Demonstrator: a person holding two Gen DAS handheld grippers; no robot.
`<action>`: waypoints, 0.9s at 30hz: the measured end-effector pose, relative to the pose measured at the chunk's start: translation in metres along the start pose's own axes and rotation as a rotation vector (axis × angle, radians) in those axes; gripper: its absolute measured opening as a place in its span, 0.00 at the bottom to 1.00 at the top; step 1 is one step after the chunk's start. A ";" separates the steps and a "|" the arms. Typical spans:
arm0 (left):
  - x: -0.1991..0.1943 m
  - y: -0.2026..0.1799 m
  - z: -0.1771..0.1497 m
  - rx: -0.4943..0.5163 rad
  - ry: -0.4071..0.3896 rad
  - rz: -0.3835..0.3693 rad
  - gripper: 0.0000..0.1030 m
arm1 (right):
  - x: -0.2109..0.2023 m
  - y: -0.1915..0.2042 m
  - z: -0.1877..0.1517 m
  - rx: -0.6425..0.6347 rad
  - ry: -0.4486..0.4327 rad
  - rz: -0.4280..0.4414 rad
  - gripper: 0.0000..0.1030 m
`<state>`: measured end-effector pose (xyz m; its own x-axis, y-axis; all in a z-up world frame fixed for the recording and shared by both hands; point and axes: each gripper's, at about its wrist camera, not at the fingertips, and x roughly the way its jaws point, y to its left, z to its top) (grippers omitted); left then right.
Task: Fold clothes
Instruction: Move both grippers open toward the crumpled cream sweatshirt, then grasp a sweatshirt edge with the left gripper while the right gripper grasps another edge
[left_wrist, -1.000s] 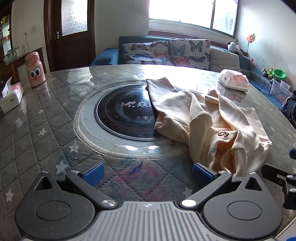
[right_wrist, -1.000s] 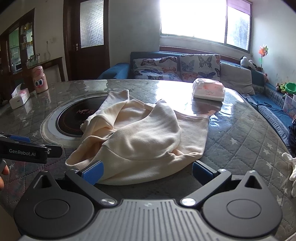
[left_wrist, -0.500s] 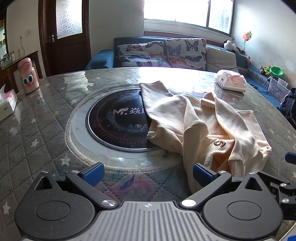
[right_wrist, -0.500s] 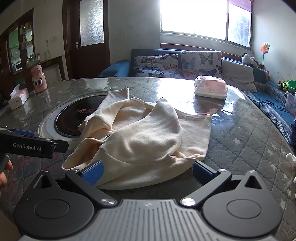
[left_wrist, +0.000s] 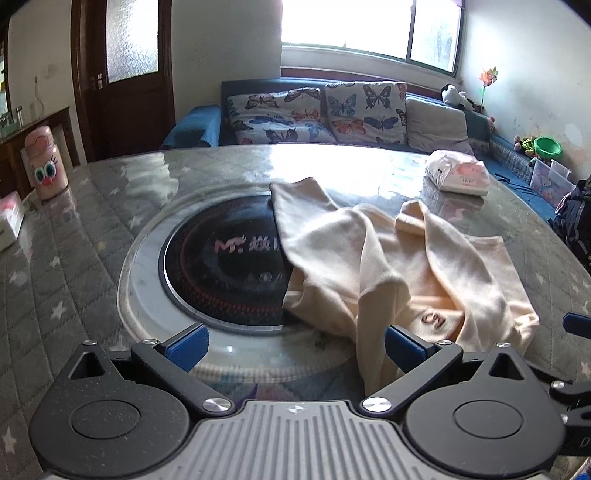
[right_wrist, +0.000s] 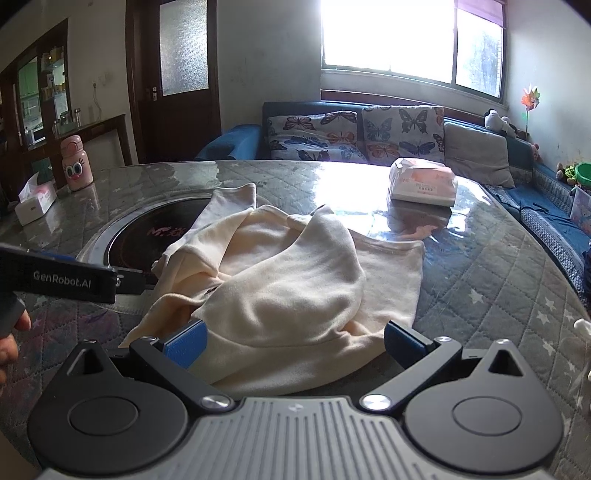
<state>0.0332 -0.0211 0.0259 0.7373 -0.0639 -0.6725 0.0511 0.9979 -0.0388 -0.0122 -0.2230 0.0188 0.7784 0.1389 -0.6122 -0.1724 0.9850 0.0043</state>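
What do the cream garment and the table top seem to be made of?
The garment looks like soft, matte knit, perhaps cotton fleece: it drapes in thick rounded folds. The table top looks like clear glossy glass or plastic over quilted star-print fabric: it mirrors the window light.

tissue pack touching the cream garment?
Apart. Right wrist view shows bare glossy table between the tissue pack and the cream garment.

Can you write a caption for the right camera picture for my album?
Open right gripper faces a crumpled cream sweatshirt on the quilted table.
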 end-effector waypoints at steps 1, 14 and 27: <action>0.001 -0.001 0.003 0.003 -0.006 -0.003 1.00 | 0.001 -0.001 0.001 -0.001 -0.001 0.000 0.99; 0.040 -0.023 0.040 0.070 -0.007 -0.058 0.97 | 0.027 -0.019 0.030 -0.023 -0.006 -0.015 0.92; 0.090 -0.043 0.057 0.145 0.042 -0.072 0.84 | 0.101 -0.047 0.068 -0.007 0.048 0.004 0.80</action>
<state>0.1359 -0.0699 0.0087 0.6997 -0.1322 -0.7021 0.2022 0.9792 0.0171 0.1158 -0.2481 0.0105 0.7477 0.1375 -0.6496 -0.1799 0.9837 0.0012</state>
